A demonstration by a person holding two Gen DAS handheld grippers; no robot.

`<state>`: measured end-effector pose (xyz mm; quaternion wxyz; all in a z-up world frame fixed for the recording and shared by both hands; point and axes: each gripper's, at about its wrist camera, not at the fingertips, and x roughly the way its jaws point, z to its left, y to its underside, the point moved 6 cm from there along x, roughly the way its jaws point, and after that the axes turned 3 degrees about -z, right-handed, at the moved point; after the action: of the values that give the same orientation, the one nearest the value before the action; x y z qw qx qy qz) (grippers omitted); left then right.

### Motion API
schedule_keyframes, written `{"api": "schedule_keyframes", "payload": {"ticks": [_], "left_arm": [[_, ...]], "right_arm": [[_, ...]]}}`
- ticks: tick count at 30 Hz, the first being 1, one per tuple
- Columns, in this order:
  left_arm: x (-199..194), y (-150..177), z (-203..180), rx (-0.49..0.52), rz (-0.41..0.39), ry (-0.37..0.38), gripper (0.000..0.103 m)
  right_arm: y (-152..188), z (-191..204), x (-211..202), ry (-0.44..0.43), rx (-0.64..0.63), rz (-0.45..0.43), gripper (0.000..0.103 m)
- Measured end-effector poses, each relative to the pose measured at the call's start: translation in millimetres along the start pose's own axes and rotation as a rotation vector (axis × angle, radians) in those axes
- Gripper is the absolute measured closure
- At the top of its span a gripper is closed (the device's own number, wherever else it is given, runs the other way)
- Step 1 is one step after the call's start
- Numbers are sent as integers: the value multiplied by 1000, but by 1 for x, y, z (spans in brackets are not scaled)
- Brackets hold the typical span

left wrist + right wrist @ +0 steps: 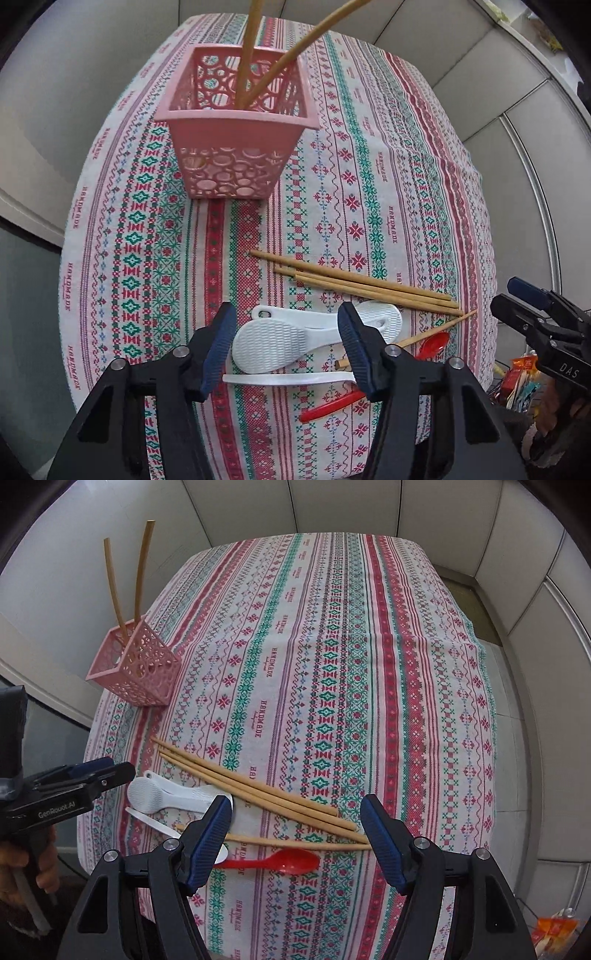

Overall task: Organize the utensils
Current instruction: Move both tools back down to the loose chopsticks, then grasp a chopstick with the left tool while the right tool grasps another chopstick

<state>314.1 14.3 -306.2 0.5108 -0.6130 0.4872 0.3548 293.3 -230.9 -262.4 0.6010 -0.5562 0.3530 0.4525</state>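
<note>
Both hand-held grippers, left (288, 345) and right (295, 834), released. Chopsticks (258, 794) near basket (136, 668): light, stiff, slippery; I'd pinch mid-shaft.

Two chopsticks (258, 55) in basket (236, 147), other utensils (354, 288) nearer on tablecloth (369, 166)

In the left view, the upright chopsticks (251, 51) are cut off at twelve o'clock; the red spoon (430, 345) is partly hidden.
</note>
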Motion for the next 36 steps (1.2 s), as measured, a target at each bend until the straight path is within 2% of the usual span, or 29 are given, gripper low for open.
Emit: {"api": "schedule_keyframes", "payload": {"ticks": [4, 11, 17, 19, 24, 28, 32, 36], "left_arm": [[13, -2, -31, 169, -4, -37, 54], [46, -12, -95, 425, 3, -40, 54], [75, -12, -139, 606, 34, -52, 54], [85, -9, -147, 641, 65, -61, 54], [92, -13, -158, 668, 65, -73, 54], [90, -10, -158, 687, 122, -24, 54], [85, -6, -157, 721, 127, -7, 54], [89, -5, -156, 719, 130, -32, 54]], "right_arm": [[1, -14, 0, 22, 25, 7, 30], [14, -57, 4, 77, 93, 57, 29], [23, -89, 10, 93, 121, 99, 29], [24, -97, 9, 98, 127, 102, 29], [26, -106, 9, 105, 130, 105, 29], [26, -107, 8, 101, 119, 102, 29], [25, -106, 6, 96, 108, 97, 29], [26, -103, 6, 95, 101, 98, 29]]}}
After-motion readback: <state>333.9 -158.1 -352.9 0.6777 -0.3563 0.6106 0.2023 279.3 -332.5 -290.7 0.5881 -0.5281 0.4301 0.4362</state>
